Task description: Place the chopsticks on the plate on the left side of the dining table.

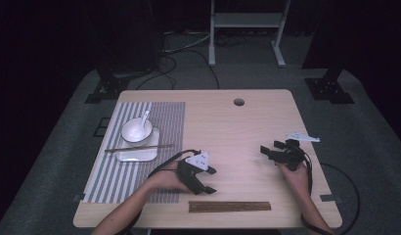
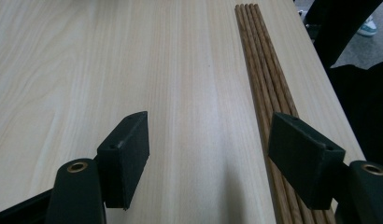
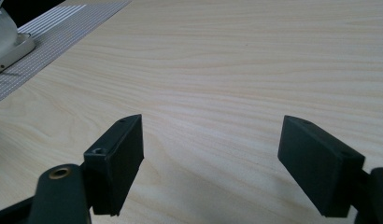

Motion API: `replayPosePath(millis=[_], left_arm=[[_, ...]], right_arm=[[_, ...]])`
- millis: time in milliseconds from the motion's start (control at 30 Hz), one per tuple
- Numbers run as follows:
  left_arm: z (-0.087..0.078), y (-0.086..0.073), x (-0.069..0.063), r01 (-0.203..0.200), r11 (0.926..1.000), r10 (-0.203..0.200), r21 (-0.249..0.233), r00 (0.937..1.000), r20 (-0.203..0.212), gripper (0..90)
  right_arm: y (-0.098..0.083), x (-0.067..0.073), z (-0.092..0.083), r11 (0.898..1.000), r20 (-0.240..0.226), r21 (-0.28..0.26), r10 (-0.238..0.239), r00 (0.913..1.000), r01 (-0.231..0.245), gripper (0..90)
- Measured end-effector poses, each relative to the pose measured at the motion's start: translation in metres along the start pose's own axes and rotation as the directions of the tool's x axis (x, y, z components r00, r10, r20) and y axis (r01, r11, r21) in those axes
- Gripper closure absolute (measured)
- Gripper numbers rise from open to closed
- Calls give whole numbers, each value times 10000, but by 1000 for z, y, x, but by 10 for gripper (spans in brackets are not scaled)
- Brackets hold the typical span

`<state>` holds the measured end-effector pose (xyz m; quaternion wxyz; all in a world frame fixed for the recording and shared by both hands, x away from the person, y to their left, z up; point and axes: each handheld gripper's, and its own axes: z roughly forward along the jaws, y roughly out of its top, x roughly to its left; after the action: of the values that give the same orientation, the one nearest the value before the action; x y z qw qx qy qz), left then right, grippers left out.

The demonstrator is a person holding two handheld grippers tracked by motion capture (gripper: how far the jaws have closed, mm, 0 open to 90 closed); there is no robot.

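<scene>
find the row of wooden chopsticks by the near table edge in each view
high view: chopsticks lie bottom centre, along the near edge.
left gripper view: chopsticks run up the right side, passing behind the right jaw.
right gripper view: not in it.
shared landmark: the pale wooden table.

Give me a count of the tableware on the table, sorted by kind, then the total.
Placemat: 1
Tray: 1
Bowl: 1
Spoon: 1
Chopsticks laid across the tray: 1 pair, as far as I can tell
Chopsticks in the row at the near edge: 4
Total: 10 pieces
</scene>
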<state>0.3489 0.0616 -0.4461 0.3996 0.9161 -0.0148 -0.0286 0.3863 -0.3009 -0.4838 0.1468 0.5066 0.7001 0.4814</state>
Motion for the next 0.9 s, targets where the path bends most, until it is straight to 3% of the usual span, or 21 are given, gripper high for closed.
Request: replayPosePath(millis=[467,900], left_arm=[[31,13,-10,-297,9993,290,229,9992,282,273],[44,15,-16,-362,9988,350,328,9987,384,274]], right_arm=[[0,1,0,9999,23,47,-113,9999,113,211],[0,2,0,9999,4,52,-147,9999,147,211]])
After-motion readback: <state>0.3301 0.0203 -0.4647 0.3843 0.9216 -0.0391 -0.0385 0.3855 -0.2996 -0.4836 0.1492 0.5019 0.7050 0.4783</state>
